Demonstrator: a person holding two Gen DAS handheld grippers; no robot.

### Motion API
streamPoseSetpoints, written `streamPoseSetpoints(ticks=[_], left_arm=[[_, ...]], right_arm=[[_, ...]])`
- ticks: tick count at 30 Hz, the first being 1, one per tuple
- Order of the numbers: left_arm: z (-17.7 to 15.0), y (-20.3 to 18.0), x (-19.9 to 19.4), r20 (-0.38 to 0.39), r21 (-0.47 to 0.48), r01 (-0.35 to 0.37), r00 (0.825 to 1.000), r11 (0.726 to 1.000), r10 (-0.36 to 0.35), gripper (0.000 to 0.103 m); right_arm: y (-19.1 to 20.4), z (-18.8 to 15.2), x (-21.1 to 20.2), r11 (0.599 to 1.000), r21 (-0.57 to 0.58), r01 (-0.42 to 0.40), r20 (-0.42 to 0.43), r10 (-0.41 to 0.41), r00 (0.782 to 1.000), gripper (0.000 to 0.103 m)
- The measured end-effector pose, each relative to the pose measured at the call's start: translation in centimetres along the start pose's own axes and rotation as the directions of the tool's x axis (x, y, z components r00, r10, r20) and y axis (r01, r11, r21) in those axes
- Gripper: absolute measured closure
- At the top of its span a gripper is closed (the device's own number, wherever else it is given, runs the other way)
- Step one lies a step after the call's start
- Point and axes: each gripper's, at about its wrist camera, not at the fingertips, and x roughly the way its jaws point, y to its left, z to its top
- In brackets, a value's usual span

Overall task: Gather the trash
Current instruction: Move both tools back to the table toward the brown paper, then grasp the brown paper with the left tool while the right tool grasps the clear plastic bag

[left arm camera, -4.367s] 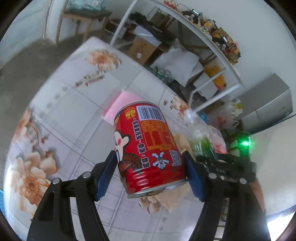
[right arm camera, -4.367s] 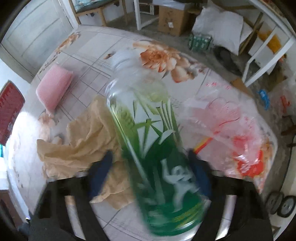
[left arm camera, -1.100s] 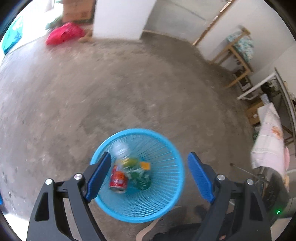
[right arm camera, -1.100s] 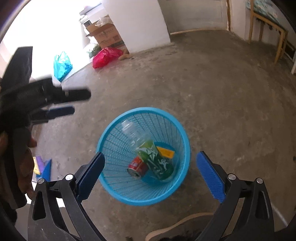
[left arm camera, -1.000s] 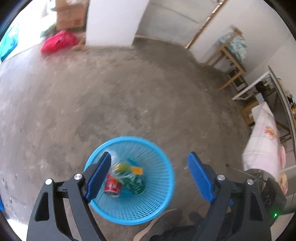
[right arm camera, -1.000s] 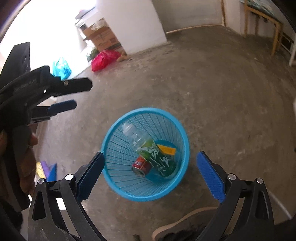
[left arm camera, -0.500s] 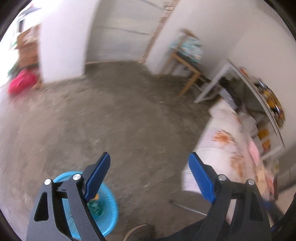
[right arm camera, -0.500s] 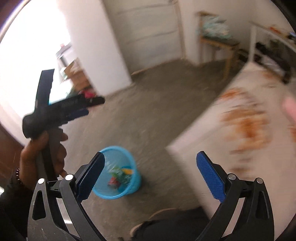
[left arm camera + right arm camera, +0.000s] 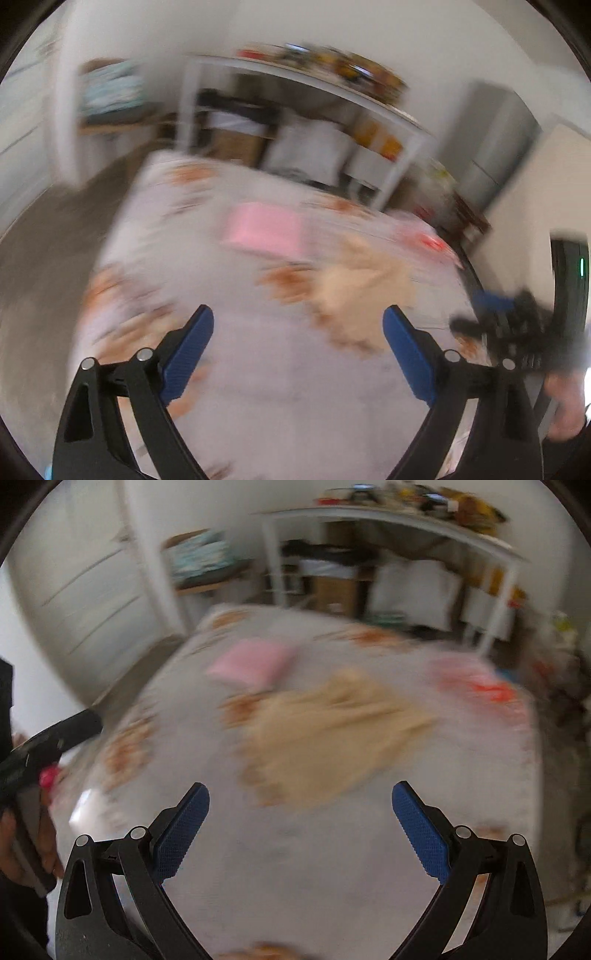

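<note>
Both views are smeared with blur, so only the big shapes read. The left gripper (image 9: 297, 325) hangs above a table (image 9: 258, 387) covered in a pale cloth with orange flowers, its blue pads spreading wider right now, and nothing sits between them. The right gripper (image 9: 300, 803) hangs over the same table (image 9: 332, 849), jaws wide apart and empty too.

What is left to pick up lies on the cloth: a crumpled tan paper bag (image 9: 325, 734) near the middle, ahead of the right gripper, and a clear plastic wrapper with red print (image 9: 476, 683) toward the far right edge (its outline is too blurred to trace). A pink sponge (image 9: 251, 664) lies beyond the bag, apart from it. From the left view the bag (image 9: 362, 280) sits ahead and to the right of the pads, the sponge (image 9: 264, 229) farther back.

Behind the table stands a white shelf unit (image 9: 424, 554) with clutter on top. A hand (image 9: 26, 834) grips the left tool's handle at the left edge of the right view.
</note>
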Motion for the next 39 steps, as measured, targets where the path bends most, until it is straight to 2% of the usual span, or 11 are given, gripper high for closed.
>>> streamPoseSetpoints(ticks=[4,9,13,16,20,23,32,34,36,38,39], left_arm=[[1.4,-5.5,6.7,-0.068,0.104,0.069,0.996,0.992,-0.062,0.011],[2.3,-9.0,15.5,-0.183,0.206,0.049,0.983,0.977,-0.011,0.011],[1.7,-9.7,19.1,-0.245,0.264,0.037,0.969,0.964,0.03,0.014],[1.1,-9.6,20.3,-0.256,0.29,0.024,0.965,0.957,0.054,0.034],[0.9,-9.1,20.2,-0.205,0.33,-0.038,0.972,0.943,0.111,0.095],[1.1,-7.3,20.0,-0.195,0.252,0.008,0.98,0.968,0.042,0.099],[1.3,-6.3,19.6,-0.182,0.175,0.078,0.982,0.982,-0.046,0.099],[1.2,-6.3,19.5,-0.182,0.171,0.081,0.982,0.982,-0.05,0.099],[1.2,-6.4,19.5,-0.181,0.177,0.076,0.982,0.981,-0.044,0.099],[1.2,-6.5,19.5,-0.182,0.175,0.078,0.982,0.981,-0.045,0.099],[1.2,-6.4,19.5,-0.183,0.172,0.081,0.982,0.982,-0.049,0.099]], right_arm=[[-6.3,3.1,0.5,0.997,0.037,0.063,-0.006,-0.063,0.998,0.008],[-11.6,7.1,2.7,0.993,0.077,0.091,-0.024,-0.089,0.996,0.008],[-13.8,9.4,5.4,0.991,0.094,0.098,-0.066,-0.092,0.994,0.008],[-14.5,10.7,8.1,0.991,0.073,0.109,-0.11,-0.101,0.989,0.008],[-15.4,12.4,11.9,0.994,0.093,0.063,-0.177,-0.046,0.983,0.008],[-15.3,13.3,13.0,0.996,0.078,0.052,-0.197,-0.036,0.98,0.008],[-15.2,14.4,16.6,0.997,0.016,0.081,-0.293,-0.072,0.953,0.008],[-14.8,14.0,17.6,0.996,-0.006,0.088,-0.323,-0.085,0.943,0.016],[-14.5,13.6,18.1,0.998,-0.001,0.062,-0.335,-0.059,0.94,0.053],[-14.5,13.3,18.5,0.998,0.014,0.058,-0.347,-0.049,0.937,0.078],[-14.4,13.2,18.6,0.998,0.01,0.057,-0.353,-0.049,0.934,0.08]])
